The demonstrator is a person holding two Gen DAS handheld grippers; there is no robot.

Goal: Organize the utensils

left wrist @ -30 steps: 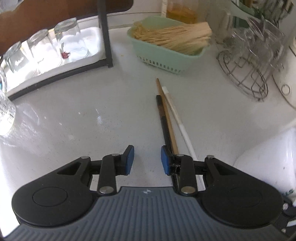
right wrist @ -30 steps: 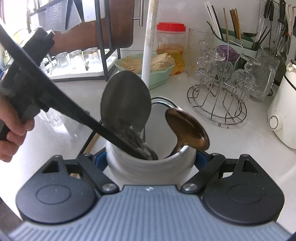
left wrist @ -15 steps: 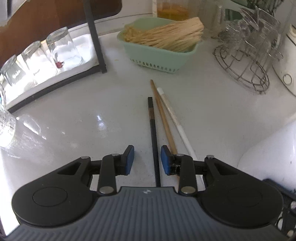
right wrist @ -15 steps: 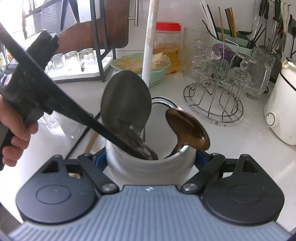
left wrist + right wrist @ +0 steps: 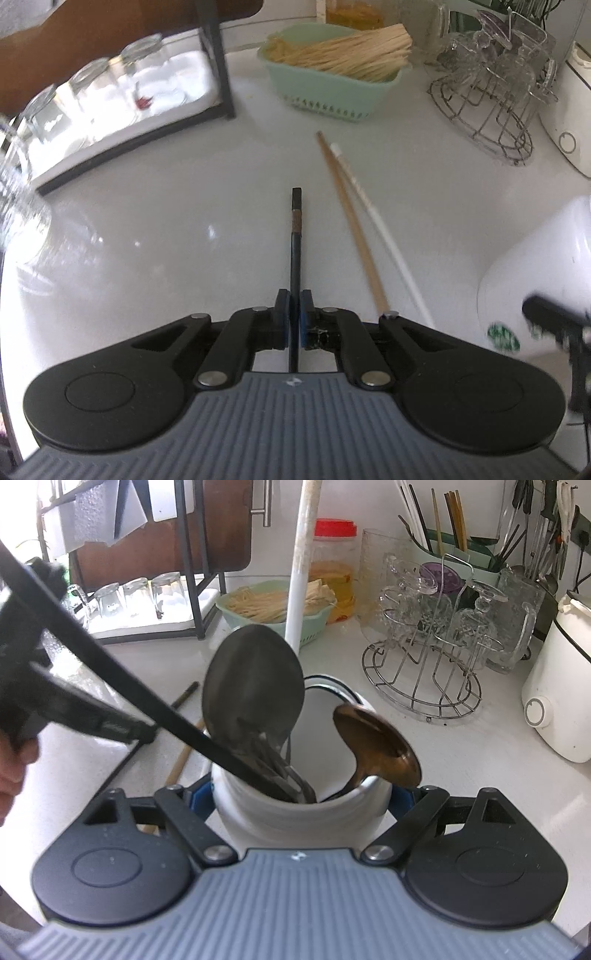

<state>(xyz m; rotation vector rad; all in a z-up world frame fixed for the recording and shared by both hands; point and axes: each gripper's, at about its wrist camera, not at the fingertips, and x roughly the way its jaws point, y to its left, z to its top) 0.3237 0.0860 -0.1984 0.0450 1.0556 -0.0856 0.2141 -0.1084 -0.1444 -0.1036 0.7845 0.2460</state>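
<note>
Blk grippers (image 5: 294, 317) (blue-padded jaws)

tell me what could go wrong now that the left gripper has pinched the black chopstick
1. The left gripper, whose jaws have just been closing, holds the black chopstick near one end; the long free end could swing or slip when lifted.
2. The white holder in the right gripper is already crowded with a large spoon and a bronze ladle, so insertion may snag.

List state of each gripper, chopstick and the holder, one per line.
left gripper: just closed, shut on black chopstick
right gripper: shut on white holder
wooden chopstick: lying loose on counter
white chopstick: lying loose beside it
white holder: upright, utensils inside
</note>
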